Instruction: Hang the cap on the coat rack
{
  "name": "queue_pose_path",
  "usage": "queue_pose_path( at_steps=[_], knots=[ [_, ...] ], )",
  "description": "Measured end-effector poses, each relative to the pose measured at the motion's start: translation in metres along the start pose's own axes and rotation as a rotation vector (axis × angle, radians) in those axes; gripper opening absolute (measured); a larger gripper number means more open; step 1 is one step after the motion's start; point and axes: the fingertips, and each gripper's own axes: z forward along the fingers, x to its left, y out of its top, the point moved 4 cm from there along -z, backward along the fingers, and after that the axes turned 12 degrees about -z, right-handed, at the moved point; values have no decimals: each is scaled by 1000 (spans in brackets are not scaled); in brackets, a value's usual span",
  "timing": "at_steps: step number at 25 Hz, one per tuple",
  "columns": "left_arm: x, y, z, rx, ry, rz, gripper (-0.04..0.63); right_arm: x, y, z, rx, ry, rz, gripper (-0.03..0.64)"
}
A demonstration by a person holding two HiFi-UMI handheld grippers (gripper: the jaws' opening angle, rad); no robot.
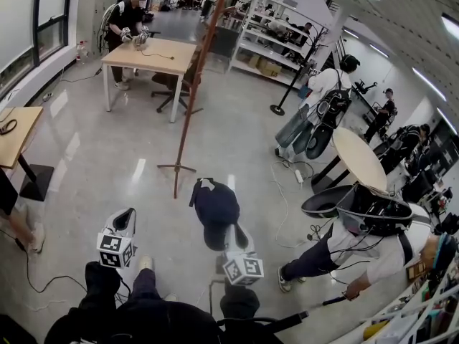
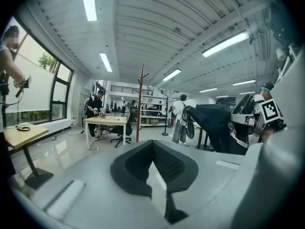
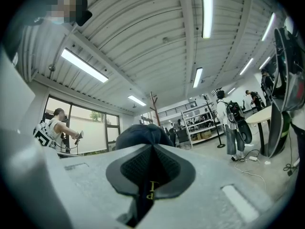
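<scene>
Gripping the cap point(image 1: 215, 205), right tongs point(image 3: 151, 149) alone show its yellow print point(image 3: 150, 191); left tongs point(image 2: 153, 146) closed, empty.

Navy blue on the cap point(image 1: 216, 205), reddish brown on the coat rack point(image 1: 203, 63). Black-and-white squares on the left gripper point(image 1: 127, 215) and right gripper point(image 1: 232, 239).

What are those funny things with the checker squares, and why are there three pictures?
A person holds a grabbing tool in each hand; the squared cubes belong to them. One picture comes from a camera on the person's head, looking down. The other two come from cameras riding on the tools. The right gripper has its jaws shut on a dark blue cap. The left gripper holds nothing, jaws together. Ahead, a tall wooden coat rack stands on the floor.
</scene>
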Motion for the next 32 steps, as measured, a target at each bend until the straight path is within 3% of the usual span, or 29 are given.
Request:
queue_pose_path(
  at_steps=[12,32],
  knots=[
    [45,9,61,-4,-31,1,3,10,-27,67,3,-18,9,11],
    [106,87,172,12,-88,5,3,10,-10,198,6,-61,18,11]
  ],
)
